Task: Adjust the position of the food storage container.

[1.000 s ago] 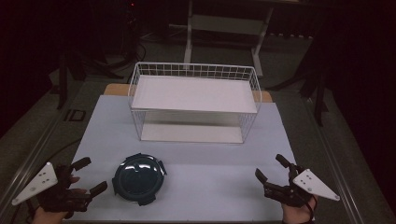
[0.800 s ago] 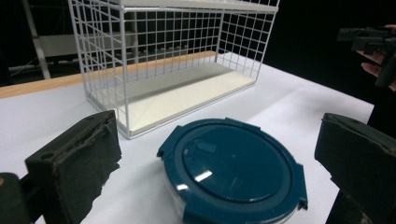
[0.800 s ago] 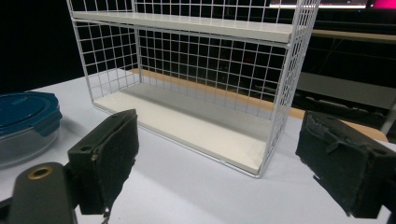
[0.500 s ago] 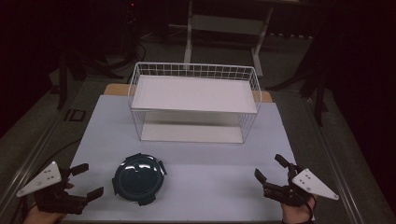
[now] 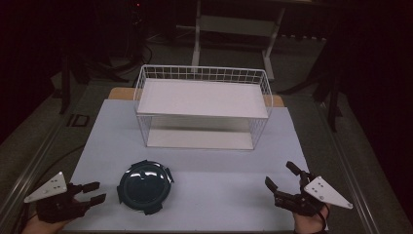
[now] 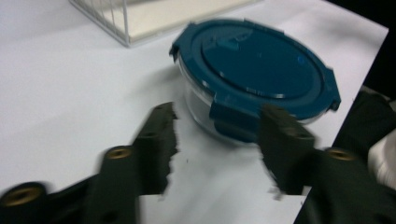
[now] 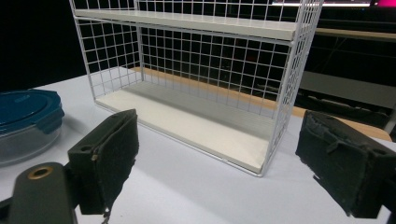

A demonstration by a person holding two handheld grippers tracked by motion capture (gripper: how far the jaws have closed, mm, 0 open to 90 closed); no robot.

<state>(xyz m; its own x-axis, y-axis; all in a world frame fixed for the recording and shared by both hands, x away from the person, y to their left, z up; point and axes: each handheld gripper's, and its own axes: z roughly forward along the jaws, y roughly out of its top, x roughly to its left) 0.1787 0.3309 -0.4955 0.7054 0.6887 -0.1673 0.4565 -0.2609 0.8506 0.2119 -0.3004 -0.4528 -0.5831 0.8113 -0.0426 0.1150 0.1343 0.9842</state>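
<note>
A pale worktop (image 5: 204,180) under dim light, seen from above. At its far half, toward 12 o'clock, stands a white wire rack (image 5: 202,107) with two shelves, its long side running 9 to 3 o'clock. Bare worktop lies open between the rack and the near edge, and on the rack's left and right.

A round container (image 5: 144,186) with a dark blue clip-on lid sits upright on the near left part of the worktop, at about 7 o'clock from the rack, well apart from it and close to the near edge. Being round, it has no long axis; its lid faces up, with clip tabs spaced around the rim.

The left gripper (image 5: 92,192) rests at the near left corner, at 9 o'clock from the container, jaws apart and aimed at it. In the left gripper view the container (image 6: 254,77) lies just ahead of the jaws, not between them; one lid tab faces the gap.

The right gripper (image 5: 282,178) hovers at the near right, jaws wide apart around nothing, well apart from the container. In the right gripper view the rack (image 7: 196,70) is ahead and the container (image 7: 25,121) sits at 9 o'clock.
</note>
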